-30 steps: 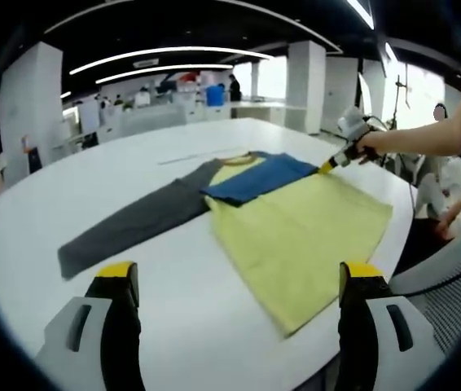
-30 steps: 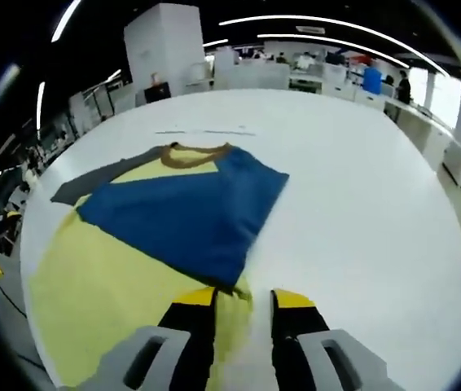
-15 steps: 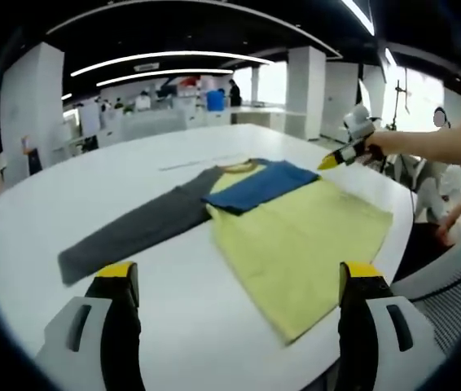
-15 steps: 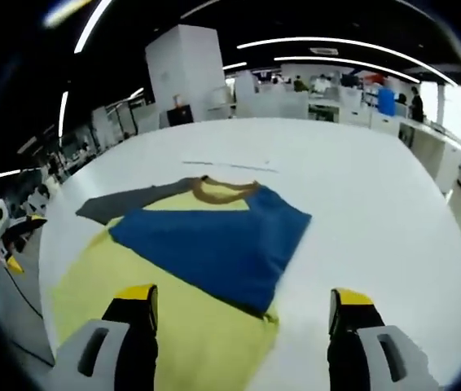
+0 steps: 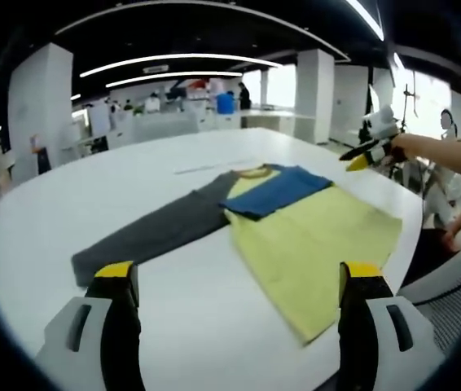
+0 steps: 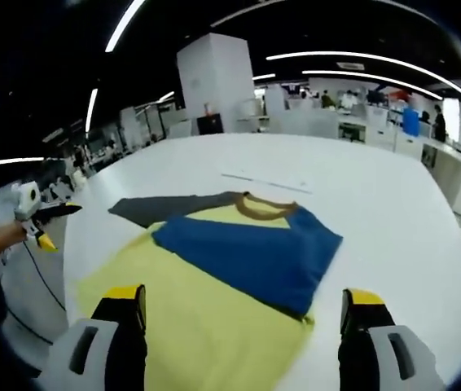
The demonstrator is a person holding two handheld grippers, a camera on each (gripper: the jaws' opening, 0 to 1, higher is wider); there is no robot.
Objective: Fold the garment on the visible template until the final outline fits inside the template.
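The garment lies flat on the white table [image 5: 68,204]. Its yellow body [image 5: 312,244] is nearest me, and its blue sleeve [image 5: 283,189] is folded across the chest. The grey sleeve [image 5: 153,232] stretches out to the left, and a brown collar [image 6: 265,208] shows at the far end. My left gripper [image 5: 239,273] is open, short of the cloth, holding nothing. My right gripper [image 6: 244,297] is open over the yellow body [image 6: 206,318], just short of the blue sleeve [image 6: 255,252]. From the left gripper view, the right gripper [image 5: 365,155] hangs in the air beyond the table's right edge.
A thin line [image 6: 267,181] is marked on the table beyond the collar. A mesh chair [image 5: 450,277] stands by the table's right edge. The left gripper [image 6: 47,224] is held in a hand at the left of the right gripper view. Pillars, desks and people fill the far room.
My right gripper, nearly shut at the blue sleeve's edge one second ago, has opened and drawn back and up from the garment. The blue sleeve stays folded over the chest.
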